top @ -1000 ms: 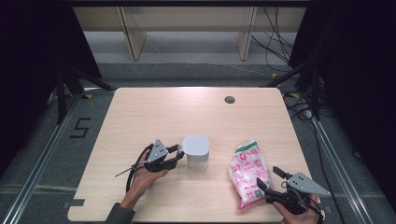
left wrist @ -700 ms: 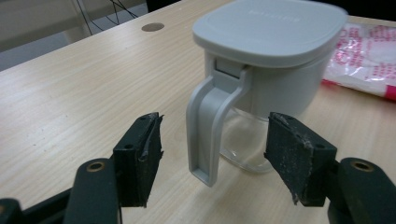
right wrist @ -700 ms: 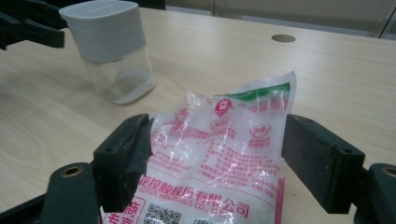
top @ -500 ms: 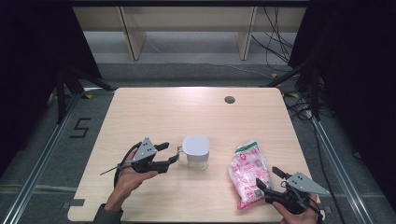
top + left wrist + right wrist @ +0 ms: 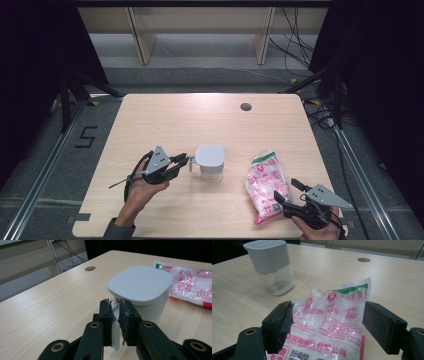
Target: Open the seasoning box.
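The jar [image 5: 210,162] stands in the middle of the worktop [image 5: 200,120], nearer the front edge. It has a clear body and a grey lid [image 5: 141,283] that sits flat on top. A small white handle [image 5: 115,333] sticks out from its side. The left tongs [image 5: 182,161] have just been closing, and now they pinch that handle between their black pads. In the left gripper view the pads press on both sides of the thin white tab.

The jar looks empty, so it is probably light. Its wall looks hard and smooth, so it may slip if squeezed from the sides. The handle is the best place to hold it, but the handle is thin, so a hard pull could tip the jar or bend the tab. Lifting slowly and straight seems safest.

The bag [image 5: 266,185] lies flat to the right of the jar, well apart from it. It is soft, crinkly plastic with pink print and something white inside. It will sag and slide when lifted. The right tongs [image 5: 328,326] stand wide, with one jaw on each side of the bag's near end, not squeezing it yet. A good hold looks to be the flat sealed end, where the plastic can fold between the pads.
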Demonstrator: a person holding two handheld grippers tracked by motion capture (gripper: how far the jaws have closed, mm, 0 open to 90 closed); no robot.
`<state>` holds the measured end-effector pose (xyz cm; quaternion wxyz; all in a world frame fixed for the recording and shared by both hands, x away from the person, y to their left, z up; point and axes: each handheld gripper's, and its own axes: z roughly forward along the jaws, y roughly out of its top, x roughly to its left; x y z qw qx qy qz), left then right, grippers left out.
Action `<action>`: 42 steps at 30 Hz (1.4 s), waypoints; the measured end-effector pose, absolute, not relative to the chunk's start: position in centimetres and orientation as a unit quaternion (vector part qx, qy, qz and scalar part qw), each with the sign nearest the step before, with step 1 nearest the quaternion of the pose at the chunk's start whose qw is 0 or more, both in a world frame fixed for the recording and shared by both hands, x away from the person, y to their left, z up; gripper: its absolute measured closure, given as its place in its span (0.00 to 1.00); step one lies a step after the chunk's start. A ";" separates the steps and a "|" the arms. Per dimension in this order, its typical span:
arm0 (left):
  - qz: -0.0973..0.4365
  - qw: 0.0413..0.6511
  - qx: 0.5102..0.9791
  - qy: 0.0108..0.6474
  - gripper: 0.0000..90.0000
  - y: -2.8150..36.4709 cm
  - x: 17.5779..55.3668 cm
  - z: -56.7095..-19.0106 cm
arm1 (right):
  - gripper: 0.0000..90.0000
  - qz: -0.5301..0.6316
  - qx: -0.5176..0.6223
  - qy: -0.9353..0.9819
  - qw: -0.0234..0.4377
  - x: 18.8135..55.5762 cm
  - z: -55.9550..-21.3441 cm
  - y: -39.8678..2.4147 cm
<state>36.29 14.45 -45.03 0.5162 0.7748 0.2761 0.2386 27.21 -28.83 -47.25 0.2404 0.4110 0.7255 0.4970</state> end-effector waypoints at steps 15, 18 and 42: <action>0.203 0.545 0.759 0.293 0.95 13.3 37.6 -44.3 | 0.33 0.494 0.407 0.731 0.235 27.7 -47.3 -28.5; 0.198 0.548 0.756 0.297 0.95 13.0 37.9 -44.2 | 0.34 0.498 0.411 0.729 0.227 27.5 -47.4 -28.3; 0.181 0.561 0.751 0.299 0.96 12.6 38.9 -45.1 | 0.62 0.512 0.360 0.745 0.231 28.0 -46.4 -26.5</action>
